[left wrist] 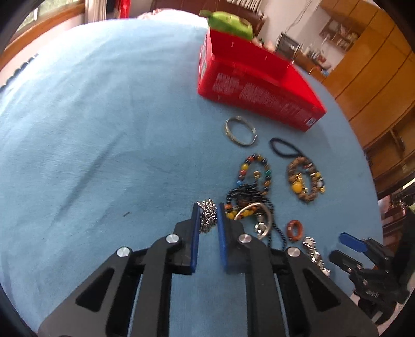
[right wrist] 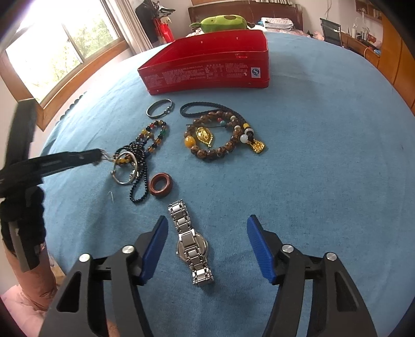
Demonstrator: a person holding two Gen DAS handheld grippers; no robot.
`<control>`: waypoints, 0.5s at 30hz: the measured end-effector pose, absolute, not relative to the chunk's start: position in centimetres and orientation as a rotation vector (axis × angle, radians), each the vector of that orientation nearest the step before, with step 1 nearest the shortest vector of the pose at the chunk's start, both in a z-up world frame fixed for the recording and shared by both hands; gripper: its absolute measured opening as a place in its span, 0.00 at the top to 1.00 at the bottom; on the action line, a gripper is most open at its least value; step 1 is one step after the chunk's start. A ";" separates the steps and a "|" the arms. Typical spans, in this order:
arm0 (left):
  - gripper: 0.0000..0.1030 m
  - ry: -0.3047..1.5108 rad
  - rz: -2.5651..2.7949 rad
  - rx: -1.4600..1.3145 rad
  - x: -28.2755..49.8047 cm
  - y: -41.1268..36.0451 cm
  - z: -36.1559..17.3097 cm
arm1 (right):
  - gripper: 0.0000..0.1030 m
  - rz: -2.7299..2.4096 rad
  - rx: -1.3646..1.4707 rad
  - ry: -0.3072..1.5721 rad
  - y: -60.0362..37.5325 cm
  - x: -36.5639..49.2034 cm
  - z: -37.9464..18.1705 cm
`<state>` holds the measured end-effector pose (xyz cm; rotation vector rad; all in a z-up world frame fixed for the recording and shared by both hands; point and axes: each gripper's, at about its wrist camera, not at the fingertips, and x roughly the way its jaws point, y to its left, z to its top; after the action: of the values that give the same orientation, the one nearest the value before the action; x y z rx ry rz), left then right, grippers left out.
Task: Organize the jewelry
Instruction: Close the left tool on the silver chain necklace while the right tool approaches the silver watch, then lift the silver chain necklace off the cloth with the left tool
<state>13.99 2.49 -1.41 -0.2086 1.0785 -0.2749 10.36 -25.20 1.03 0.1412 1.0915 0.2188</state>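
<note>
Jewelry lies on a blue cloth (right wrist: 324,160). My left gripper (left wrist: 207,210) is shut on a silver bead chain (left wrist: 207,216), at the edge of a pile of black beads (left wrist: 246,191) and a silver bangle (left wrist: 262,215); it also shows in the right wrist view (right wrist: 99,155). My right gripper (right wrist: 207,228) is open, its fingers either side of a silver watch (right wrist: 190,243). A red tin box (right wrist: 207,64) stands open behind the jewelry.
Near the box lie a metal bangle (right wrist: 159,107), a multicoloured bead bracelet (right wrist: 155,134), a brown bead bracelet with gold pendants (right wrist: 220,137), a black cord (right wrist: 197,107) and a reddish ring (right wrist: 161,185). A green plush (right wrist: 223,22) sits behind the box.
</note>
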 end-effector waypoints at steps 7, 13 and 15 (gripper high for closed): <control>0.90 1.017 -0.304 -0.210 11.3 2.8 1.0 | 0.39 0.244 0.139 1.099 -24.5 10.4 0.8; 0.90 0.942 -0.343 -0.233 9.1 3.1 3.5 | 0.39 0.247 0.140 1.106 -24.4 10.3 0.5; 0.90 0.902 -0.358 -0.240 8.3 3.2 4.6 | 0.39 0.244 0.137 1.109 -24.4 10.4 0.5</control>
<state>8.29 3.24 4.60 -0.2403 0.9023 -0.3584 10.37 -24.38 0.46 0.1368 1.1087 0.2441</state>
